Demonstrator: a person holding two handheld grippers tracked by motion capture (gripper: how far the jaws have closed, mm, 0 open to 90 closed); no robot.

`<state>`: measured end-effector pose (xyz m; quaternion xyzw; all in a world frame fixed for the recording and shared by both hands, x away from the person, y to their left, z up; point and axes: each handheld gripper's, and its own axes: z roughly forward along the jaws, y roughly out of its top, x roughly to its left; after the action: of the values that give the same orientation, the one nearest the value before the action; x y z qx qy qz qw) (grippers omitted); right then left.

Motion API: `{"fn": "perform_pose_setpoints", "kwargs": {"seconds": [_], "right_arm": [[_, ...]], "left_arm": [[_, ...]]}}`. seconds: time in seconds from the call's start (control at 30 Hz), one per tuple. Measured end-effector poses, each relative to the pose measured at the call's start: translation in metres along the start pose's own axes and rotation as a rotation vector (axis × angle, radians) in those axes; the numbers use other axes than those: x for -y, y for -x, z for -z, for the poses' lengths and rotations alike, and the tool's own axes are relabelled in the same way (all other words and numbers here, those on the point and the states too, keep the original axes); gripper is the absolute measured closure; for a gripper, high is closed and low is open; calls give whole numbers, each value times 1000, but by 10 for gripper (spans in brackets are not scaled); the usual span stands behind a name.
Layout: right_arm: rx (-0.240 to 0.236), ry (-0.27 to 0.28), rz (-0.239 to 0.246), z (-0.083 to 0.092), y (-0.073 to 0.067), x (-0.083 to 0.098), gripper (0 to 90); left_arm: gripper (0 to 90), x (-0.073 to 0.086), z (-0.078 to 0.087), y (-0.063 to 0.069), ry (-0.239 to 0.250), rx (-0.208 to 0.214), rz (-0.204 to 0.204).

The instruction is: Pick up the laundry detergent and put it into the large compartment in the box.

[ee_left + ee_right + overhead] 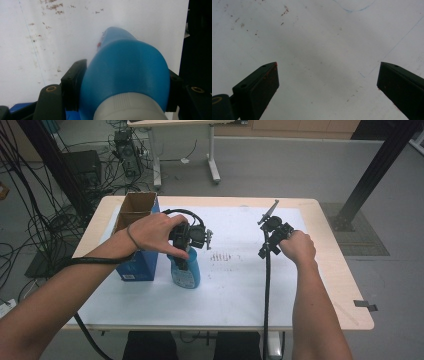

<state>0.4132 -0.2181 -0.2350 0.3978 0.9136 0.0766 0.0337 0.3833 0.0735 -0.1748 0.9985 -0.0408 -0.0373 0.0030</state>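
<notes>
Wide wooden table [330, 265] under a white paper sheet [240, 285], speckled with small brown marks mid-sheet. Tall blue cardboard box [136, 265], open at the top, at the left side, touching or just beside the bottle. Rounded blue plastic bottle with a white cap [186, 270] upright on the sheet, right of the box, near the left-centre. Left gripper [186, 256] down on the bottle's upper part, black jaws clamped on its shoulder [125, 75], one pad on each flank. Right gripper [267, 240] well apart at the right, above bare sheet, jaws spread wide [327, 82], holding nothing.

Likely trouble: smooth, sloping shoulder under the pads, so a slide upward off the taper on lifting. Grip high and off the bottle's middle, so a swing or tilt. Box close at the left, so a knock against it on any sideways move. No support from the free gripper.
</notes>
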Motion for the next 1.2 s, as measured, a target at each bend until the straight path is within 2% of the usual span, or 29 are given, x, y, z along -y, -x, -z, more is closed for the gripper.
{"fn": "perform_pose_setpoints", "kwargs": {"seconds": [1.2], "right_arm": [[1, -4, 18, 0, -2, -5, 39]], "left_arm": [[350, 1, -1, -2, 4, 3, 11]]}}
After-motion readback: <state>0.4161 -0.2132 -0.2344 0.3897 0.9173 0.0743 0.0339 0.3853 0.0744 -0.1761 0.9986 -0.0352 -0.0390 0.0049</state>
